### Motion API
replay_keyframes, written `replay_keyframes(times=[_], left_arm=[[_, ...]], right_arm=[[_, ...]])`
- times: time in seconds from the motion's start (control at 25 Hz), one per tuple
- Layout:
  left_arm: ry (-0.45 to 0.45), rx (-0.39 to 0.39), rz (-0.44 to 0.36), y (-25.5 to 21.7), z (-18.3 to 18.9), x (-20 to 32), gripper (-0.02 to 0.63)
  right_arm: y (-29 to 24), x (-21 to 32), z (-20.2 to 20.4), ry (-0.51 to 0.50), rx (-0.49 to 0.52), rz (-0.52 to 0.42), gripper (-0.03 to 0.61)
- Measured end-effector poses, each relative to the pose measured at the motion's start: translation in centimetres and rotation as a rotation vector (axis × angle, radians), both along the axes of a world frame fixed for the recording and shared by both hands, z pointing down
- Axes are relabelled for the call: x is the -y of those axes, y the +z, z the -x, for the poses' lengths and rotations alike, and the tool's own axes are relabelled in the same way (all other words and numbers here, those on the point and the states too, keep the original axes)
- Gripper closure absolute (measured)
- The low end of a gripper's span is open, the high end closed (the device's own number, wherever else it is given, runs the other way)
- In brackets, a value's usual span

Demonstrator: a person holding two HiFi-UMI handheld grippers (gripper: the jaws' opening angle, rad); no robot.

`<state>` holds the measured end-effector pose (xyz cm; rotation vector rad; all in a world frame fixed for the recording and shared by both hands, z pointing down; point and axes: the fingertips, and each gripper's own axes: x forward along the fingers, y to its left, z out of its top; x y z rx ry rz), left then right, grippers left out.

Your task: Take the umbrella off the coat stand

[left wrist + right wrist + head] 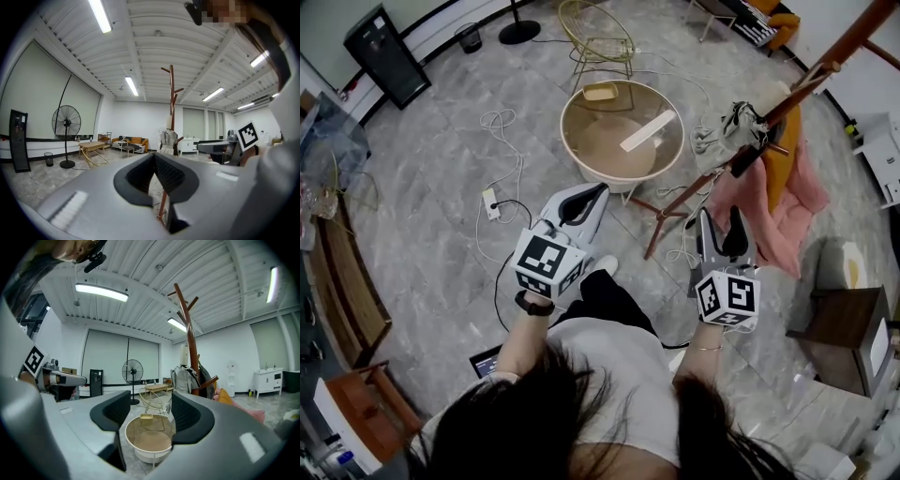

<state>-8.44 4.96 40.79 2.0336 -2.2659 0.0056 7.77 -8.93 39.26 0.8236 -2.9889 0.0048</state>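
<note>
Two tools were held near the coat stand (pixel 853 44): the left tool (pixel 596 192) closed and empty, the right tool (pixel 721 220) open on nothing. The grey umbrella (pixel 731 127) hung on the coat stand.

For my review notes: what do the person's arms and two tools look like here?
Both the left tool and right tool have pale grey shells with black ribbed pads, and each carries a white cube printed with black square markers. The forearms are bare; a black band sits on the left wrist, a thin bracelet on the right.
</note>
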Motion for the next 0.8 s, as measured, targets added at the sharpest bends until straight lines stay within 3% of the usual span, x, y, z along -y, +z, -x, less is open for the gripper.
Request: replay_keyframes(times=[0.44,0.8], left_arm=[[0.127,0.023,-0.007,-1.0,4.3,9.8,0.555],[0.224,0.033,-0.020,-2.2,5.7,16.1,0.555]], right_arm=[[-0.7,7.9,3.3,0.121,0.026,-0.001,0.318],[-2.0,12.0,4.6,0.183,0.053,-0.007,0.308]])
